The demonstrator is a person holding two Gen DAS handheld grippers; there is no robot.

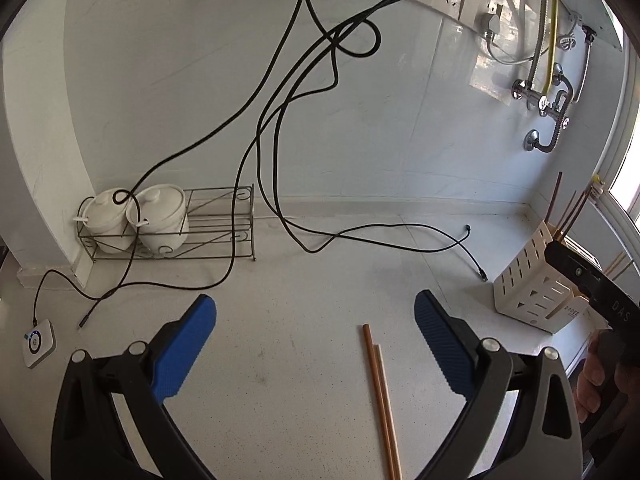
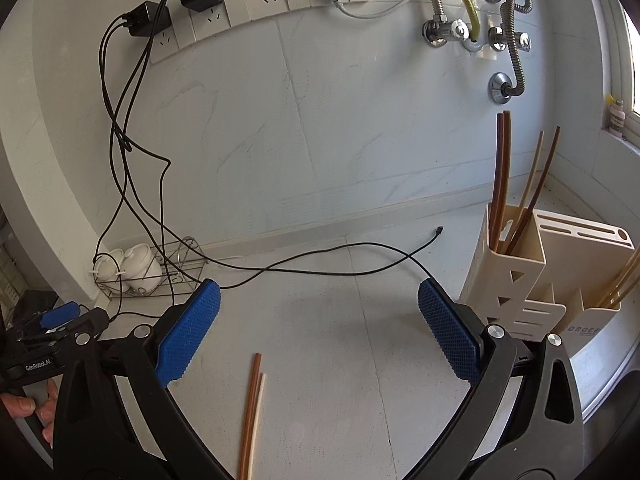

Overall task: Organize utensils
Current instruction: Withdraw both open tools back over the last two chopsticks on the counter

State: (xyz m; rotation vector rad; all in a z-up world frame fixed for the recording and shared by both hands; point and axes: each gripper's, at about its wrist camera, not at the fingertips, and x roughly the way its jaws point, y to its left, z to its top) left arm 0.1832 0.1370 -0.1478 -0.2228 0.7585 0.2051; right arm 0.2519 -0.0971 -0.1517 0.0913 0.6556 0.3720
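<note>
- your left gripper (image 1: pixel 316 344) is spread wide and holds nothing; the chopsticks (image 1: pixel 382 400) lie flat on the desk (image 1: pixel 280 300) just under it, nearer its right finger, side by side with their tips a little uneven.
- your right gripper (image 2: pixel 320 332) is also wide and empty, above the same pair (image 2: pixel 251 412), which sits towards its left finger. both jaws look spread ready to close on the pair, though that is only a guess.
- the holder (image 2: pixel 516 280) stands just to the right, its slots facing up so sticks drop in on end; several chopsticks already lean in its tall compartment and more in the right one, so only this pair seems left.
- loose cables (image 1: pixel 360 236) trail across the desk beyond; keep clear of them as you lift.
- far left, against the wall, a wire rack (image 1: pixel 224 220) carries two lidded pots (image 1: pixel 136 216), well apart from your work.
</note>
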